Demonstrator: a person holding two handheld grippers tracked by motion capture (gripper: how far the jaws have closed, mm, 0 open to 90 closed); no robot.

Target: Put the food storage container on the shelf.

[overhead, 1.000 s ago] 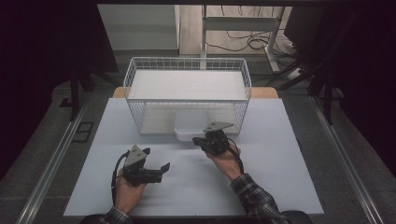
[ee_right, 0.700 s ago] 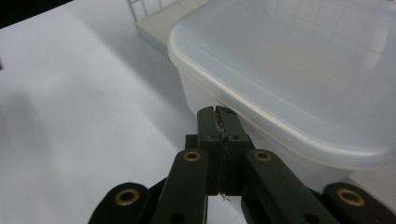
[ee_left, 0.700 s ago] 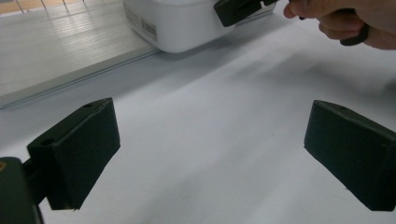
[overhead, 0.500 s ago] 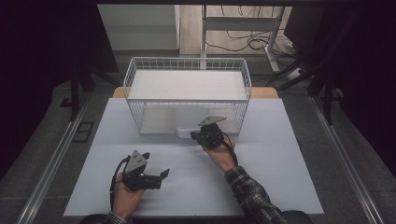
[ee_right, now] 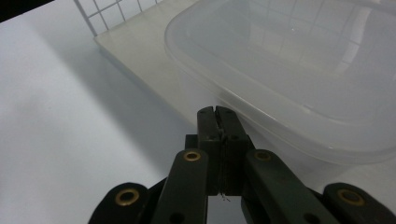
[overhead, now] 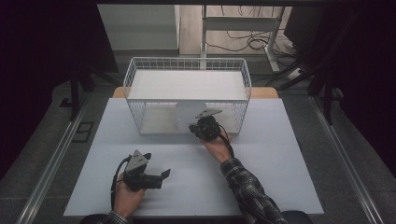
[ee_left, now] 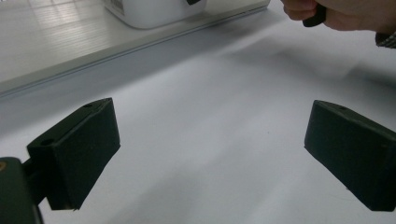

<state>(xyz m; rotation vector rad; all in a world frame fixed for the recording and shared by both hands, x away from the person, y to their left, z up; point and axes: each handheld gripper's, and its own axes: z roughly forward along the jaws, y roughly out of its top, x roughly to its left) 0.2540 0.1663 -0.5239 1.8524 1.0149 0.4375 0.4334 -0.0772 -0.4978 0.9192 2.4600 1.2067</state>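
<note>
A translucent plastic container (overhead: 186, 116) (ee_right: 289, 70) sits on the pale bottom board (ee_right: 140, 51) of a white wire basket (overhead: 135, 77). My right gripper (overhead: 195, 129) (ee_right: 218, 113) is shut with nothing between its jaws. Its tips point at the container's near rim, a short way off it. My left gripper (overhead: 164, 176) (ee_left: 210, 149) rests low over the white tabletop (overhead: 261, 154) near the front left. Its jaws stand wide open around nothing, pointing right. The right hand (ee_left: 336, 14) appears at the top right of the left gripper view.
A flat white panel (overhead: 187, 85) covers the top of the basket. Its wire wall (ee_right: 107, 14) rises just left of the container. Cables and a table frame (overhead: 243, 28) lie on the floor beyond. Dark floor flanks the table.
My right gripper has moved away from the person, up to the basket's front and the container. The left gripper has stayed near the front left.
</note>
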